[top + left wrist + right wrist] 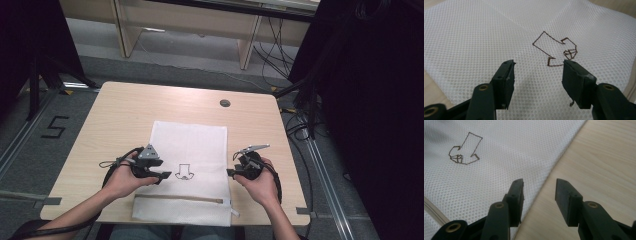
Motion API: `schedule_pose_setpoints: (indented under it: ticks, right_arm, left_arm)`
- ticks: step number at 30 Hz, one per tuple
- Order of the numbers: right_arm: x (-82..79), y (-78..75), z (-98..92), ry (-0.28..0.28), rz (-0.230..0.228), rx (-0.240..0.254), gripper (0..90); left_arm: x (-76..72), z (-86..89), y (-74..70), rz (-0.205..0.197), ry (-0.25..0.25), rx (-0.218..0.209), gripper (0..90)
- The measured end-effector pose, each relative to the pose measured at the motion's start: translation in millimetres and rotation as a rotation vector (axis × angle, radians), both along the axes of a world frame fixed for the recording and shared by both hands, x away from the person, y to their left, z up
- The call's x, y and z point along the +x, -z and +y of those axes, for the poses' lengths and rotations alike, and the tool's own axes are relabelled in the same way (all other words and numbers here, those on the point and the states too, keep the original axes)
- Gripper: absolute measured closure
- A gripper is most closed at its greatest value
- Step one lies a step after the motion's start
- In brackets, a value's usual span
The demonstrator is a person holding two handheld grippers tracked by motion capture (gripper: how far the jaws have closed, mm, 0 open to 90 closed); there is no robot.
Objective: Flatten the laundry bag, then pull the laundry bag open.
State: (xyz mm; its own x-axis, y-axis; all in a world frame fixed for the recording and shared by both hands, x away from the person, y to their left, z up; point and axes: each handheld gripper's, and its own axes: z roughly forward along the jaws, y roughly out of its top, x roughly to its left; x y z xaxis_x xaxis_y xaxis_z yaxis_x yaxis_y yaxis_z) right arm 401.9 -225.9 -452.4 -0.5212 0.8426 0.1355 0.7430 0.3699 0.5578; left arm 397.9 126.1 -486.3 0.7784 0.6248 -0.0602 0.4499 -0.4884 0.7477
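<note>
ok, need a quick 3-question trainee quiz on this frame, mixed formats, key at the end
1. True or false: the left gripper is clamped on the white mesh bag.
2. Multiple choice: in the right gripper view, the right gripper hangs over
A) the middle of the bag
B) the bag's side edge, where mesh meets the wooden table
C) the grommet hole in the table
3. Fill in: the bag's zipper runs along the edge ____ to the person.

Key:
1. False: its jaws stand apart above the mesh beside the brown stitched logo, with nothing between the pads.
2. B
3. nearest
</note>
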Motion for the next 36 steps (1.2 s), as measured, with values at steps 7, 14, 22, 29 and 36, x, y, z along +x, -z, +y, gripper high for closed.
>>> schedule_pose_setpoints:
  ticks: [7, 14, 22, 29, 36]
  right_arm:
    - [-5.1, 0.1, -7.2, 0.054, 0.031, -0.023, 54.2]
    - [-6.1, 0.4, -9.4, 0.044, 0.007, -0.02, 53.3]
    - [-8.0, 3.0, -5.7, 0.018, 0.02, -0.053, 61.0]
    - [-15.4, -3.4, -3.6, -0.041, 0.018, -0.095, 88.7]
    - [-29.5, 0.8, 0.7, -0.068, 0.112, -0.086, 90.0]
  left_arm:
    - [0.2, 0.5, 5.1, -0.028, 0.021, 0.009, 42.5]
    - [-0.9, 0.2, 3.7, -0.042, 0.013, 0.0, 41.9]
    - [0.9, 0.4, 4.3, -0.036, 0.013, -0.012, 43.1]
    - [-2.2, 1.2, 4.3, -0.051, 0.031, -0.009, 43.7]
    - [-5.9, -2.4, 3.8, -0.048, 0.044, -0.019, 43.8]
